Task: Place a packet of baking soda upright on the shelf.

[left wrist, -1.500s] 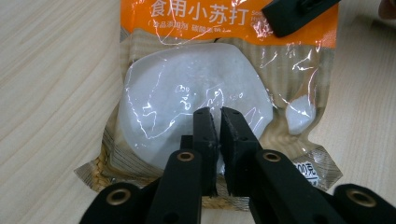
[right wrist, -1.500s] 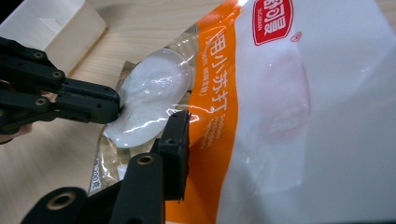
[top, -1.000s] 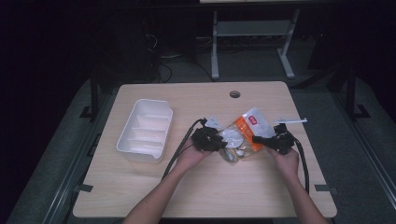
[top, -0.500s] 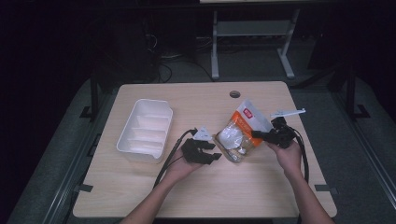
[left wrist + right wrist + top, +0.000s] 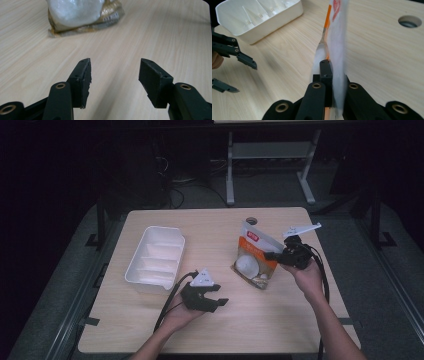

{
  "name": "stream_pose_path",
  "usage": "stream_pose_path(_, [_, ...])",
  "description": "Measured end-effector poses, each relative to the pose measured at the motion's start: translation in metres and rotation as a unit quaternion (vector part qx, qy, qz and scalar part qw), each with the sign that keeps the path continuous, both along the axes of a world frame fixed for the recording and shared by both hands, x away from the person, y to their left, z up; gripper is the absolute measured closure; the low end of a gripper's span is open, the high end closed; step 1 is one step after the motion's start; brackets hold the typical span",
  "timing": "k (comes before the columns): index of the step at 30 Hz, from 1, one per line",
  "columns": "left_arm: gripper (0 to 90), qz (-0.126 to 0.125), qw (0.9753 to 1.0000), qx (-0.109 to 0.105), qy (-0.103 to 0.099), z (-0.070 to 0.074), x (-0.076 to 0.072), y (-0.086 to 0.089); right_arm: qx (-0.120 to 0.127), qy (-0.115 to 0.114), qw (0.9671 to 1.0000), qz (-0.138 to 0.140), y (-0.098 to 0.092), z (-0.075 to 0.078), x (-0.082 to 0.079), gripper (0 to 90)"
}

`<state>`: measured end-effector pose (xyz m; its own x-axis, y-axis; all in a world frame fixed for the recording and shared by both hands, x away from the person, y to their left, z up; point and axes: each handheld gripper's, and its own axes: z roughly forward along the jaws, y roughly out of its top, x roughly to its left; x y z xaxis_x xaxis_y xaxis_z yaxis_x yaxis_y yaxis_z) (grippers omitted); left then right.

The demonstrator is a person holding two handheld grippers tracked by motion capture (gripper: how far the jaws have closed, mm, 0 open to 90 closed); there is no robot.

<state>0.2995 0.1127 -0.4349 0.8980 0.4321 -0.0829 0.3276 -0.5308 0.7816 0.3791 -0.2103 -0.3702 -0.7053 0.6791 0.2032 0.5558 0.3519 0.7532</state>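
A snack bag (image 5: pixel 254 255), orange and white with pale round contents, stands tilted near the table's middle right. My right gripper (image 5: pixel 274 255) is shut on its right edge, and in the right gripper view the bag's edge (image 5: pixel 335 50) rises between the jaws. My left gripper (image 5: pixel 216 301) sits low on the table at the front, left of the bag, open with nothing between its jaws. In the left gripper view the bag's bottom (image 5: pixel 82 15) rests on the wood ahead of the open fingertips (image 5: pixel 83 72).
A white divided tray (image 5: pixel 156 257) stands on the left half of the wooden table (image 5: pixel 210 230). A round cable hole (image 5: pixel 251 221) is near the far edge. Metal desk legs stand on the floor beyond the table.
My left gripper has let go of the bag and drawn back toward the front left. The right gripper has raised the bag and carried it slightly right.
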Motion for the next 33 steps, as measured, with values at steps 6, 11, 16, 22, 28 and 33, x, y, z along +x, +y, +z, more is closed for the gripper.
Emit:
stream_pose_path(6, [41.0,-0.001,1.0,-0.004,-0.003,0.003,-0.014,0.016,-0.034,-0.024,0.999,0.014,0.011,0.019,0.003,90.0])
stream_pose_path(11, [39.1,-0.003,1.0,-0.004,-0.008,0.005,-0.022,0.024,-0.04,-0.033,0.9985,0.017,0.014,0.031,0.008,89.9])
stream_pose_path(16, [34.5,-0.013,0.9998,-0.009,-0.01,0.004,-0.029,0.033,-0.038,-0.039,0.9982,0.025,0.019,0.042,0.014,89.9])
stream_pose_path(22, [31.1,-0.016,0.9997,-0.014,-0.013,0.004,-0.032,0.036,-0.042,-0.04,0.9974,0.042,0.031,0.05,0.021,89.9])
stream_pose_path(28, [27.9,-0.013,0.9998,-0.013,-0.012,0.001,-0.031,0.041,-0.026,-0.041,0.9967,0.065,0.051,0.059,0.034,89.9])
stream_pose_path(33, [27.1,-0.011,0.9997,-0.015,-0.012,0.001,-0.031,0.043,-0.021,-0.045,0.9955,0.081,0.069,0.065,0.043,89.8])
